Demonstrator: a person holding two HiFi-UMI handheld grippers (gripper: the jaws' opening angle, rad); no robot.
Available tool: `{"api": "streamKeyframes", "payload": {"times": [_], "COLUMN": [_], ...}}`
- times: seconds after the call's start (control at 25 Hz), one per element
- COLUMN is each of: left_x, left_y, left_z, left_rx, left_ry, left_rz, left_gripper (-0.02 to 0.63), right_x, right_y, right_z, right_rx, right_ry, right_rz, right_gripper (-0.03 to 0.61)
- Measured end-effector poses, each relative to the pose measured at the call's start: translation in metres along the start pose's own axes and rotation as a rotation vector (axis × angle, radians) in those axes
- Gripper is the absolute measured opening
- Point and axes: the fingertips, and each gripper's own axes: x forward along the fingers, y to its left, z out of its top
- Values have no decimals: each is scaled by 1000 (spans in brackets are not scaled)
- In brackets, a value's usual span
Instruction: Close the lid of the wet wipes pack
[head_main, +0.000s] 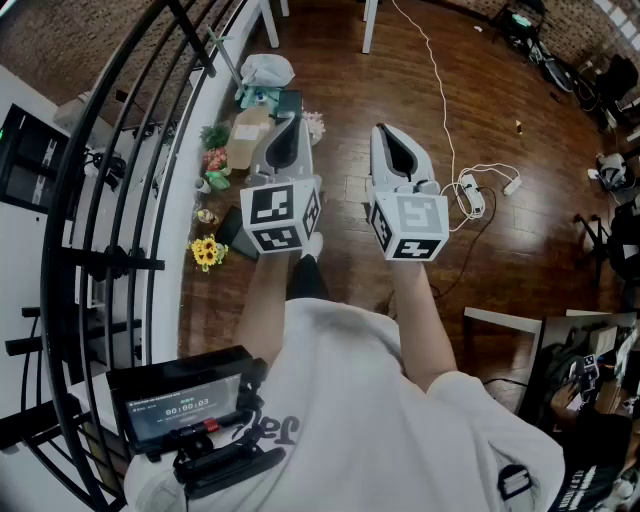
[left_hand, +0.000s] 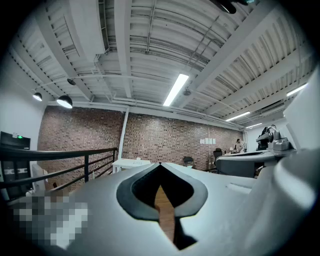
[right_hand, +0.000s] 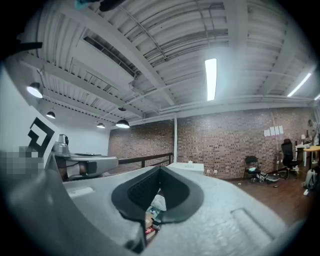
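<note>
I cannot make out a wet wipes pack in any view. In the head view both grippers are held out at chest height above a wooden floor. My left gripper (head_main: 289, 127) is shut with nothing in it, its marker cube facing the camera. My right gripper (head_main: 385, 132) is shut too and holds nothing. The left gripper view points up at ceiling and brick wall, with the left gripper (left_hand: 160, 165) closed tip to tip. The right gripper (right_hand: 160, 168) shows the same closed tips in its own view, and some floor clutter shows through the gap behind them.
A black railing (head_main: 120, 200) runs down the left. Along the wall on the floor lie a white bag (head_main: 266, 70), a cardboard box (head_main: 245, 135) and yellow flowers (head_main: 206, 251). A power strip (head_main: 470, 195) with a white cable lies to the right. A screen device (head_main: 185, 405) hangs at the person's waist.
</note>
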Motion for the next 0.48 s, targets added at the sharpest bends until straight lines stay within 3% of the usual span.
{"api": "streamKeyframes", "payload": {"times": [0.12, 0.48], "left_x": [34, 182], "left_y": [5, 74], "left_z": [6, 3], "left_rx": [19, 2], "left_ry": [6, 28], "left_rz": [-23, -91], "left_gripper": [15, 15], "right_x": [32, 183], "right_y": [-13, -40], "right_z": [3, 2], "right_rx": [8, -35], "right_ry": [5, 22], "right_rz": [-15, -49], "right_gripper": [-9, -9]}}
